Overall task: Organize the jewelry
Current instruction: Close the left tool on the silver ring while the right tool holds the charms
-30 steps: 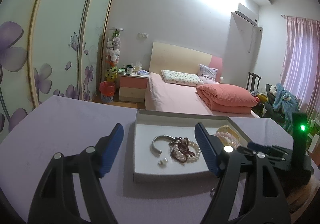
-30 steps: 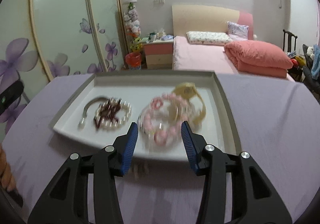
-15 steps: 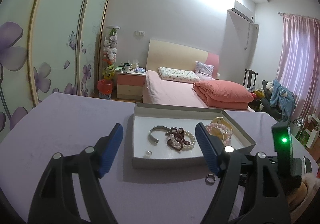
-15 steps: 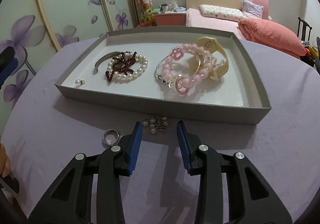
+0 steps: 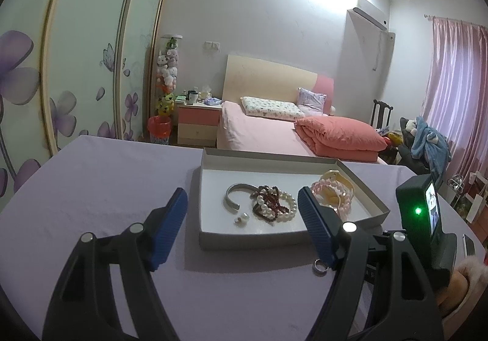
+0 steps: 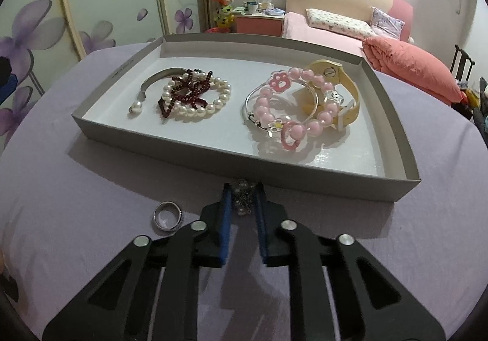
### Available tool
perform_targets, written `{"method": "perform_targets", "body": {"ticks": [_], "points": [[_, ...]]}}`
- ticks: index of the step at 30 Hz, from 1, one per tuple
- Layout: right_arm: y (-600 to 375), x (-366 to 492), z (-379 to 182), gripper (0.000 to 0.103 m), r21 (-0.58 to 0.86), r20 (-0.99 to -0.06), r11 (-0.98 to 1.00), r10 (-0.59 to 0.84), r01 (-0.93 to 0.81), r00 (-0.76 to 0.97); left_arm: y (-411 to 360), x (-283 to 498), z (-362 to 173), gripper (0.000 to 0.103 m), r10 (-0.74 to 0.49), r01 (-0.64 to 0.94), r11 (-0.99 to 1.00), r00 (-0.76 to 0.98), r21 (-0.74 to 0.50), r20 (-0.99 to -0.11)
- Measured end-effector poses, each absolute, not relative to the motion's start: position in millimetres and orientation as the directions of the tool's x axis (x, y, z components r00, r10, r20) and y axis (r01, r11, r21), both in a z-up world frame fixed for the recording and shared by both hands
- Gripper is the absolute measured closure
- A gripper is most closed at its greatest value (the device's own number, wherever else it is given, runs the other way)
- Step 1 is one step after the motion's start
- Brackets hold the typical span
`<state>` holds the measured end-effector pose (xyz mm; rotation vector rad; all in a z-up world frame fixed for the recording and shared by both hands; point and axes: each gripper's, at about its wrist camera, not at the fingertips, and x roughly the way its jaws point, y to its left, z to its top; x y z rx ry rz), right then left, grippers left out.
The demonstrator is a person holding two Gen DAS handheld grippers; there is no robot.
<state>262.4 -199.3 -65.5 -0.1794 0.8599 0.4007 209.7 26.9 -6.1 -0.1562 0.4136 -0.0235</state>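
A grey tray on the purple cloth holds a silver cuff, a pearl bracelet tangled with dark red beads, a pink bead bracelet and a yellow watch. In front of the tray lies a small pearl and metal cluster. My right gripper points down at it, jaws closing, with both blue pads pressed on it. A silver ring lies just left of that gripper. My left gripper hovers open before the tray, holding nothing.
The right gripper's black body, with a green light, shows at the right of the left wrist view, with a hand below it. The ring lies by my left gripper's right finger. A bed and wardrobe stand beyond the table.
My right gripper has dropped from over the tray to the cloth in front of it, and its jaws have narrowed onto the pearl cluster. The left gripper has stayed open and nearly still.
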Motion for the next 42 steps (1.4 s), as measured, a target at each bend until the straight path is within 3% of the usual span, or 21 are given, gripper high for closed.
{"method": "perform_targets", "body": {"ticks": [10, 13, 19, 30, 42], "points": [[-236.0, 245.0, -65.7, 0.091, 0.040, -0.765, 0.939, 0.249, -0.342, 0.594, 6.0, 209.9, -16.6, 0.029, -0.100, 0.042, 0.990, 0.879, -0.132, -0.467], [-260.9, 237.2, -66.2, 0.091, 0.044, -0.765, 0.958, 0.215, -0.284, 0.607, -4.4, 211.4, -23.7, 0.024, -0.130, 0.072, 0.988, 0.853, -0.133, -0.505], [-302.9, 230.4, -68.1, 0.092, 0.075, -0.764, 0.981, 0.172, -0.180, 0.622, -37.6, 217.9, -43.9, 0.024, -0.176, 0.142, 0.984, 0.777, -0.105, -0.605], [-305.8, 233.4, -70.0, 0.092, 0.096, -0.763, 0.982, 0.178, -0.163, 0.621, -81.7, 244.5, -82.9, 0.025, -0.100, 0.111, 0.993, 0.655, -0.035, -0.749], [-310.1, 233.2, -71.0, 0.091, 0.131, -0.760, 0.978, 0.205, -0.164, 0.617, -96.3, 268.5, -92.3, 0.046, -0.061, 0.072, 0.997, 0.622, -0.020, -0.780]]}}
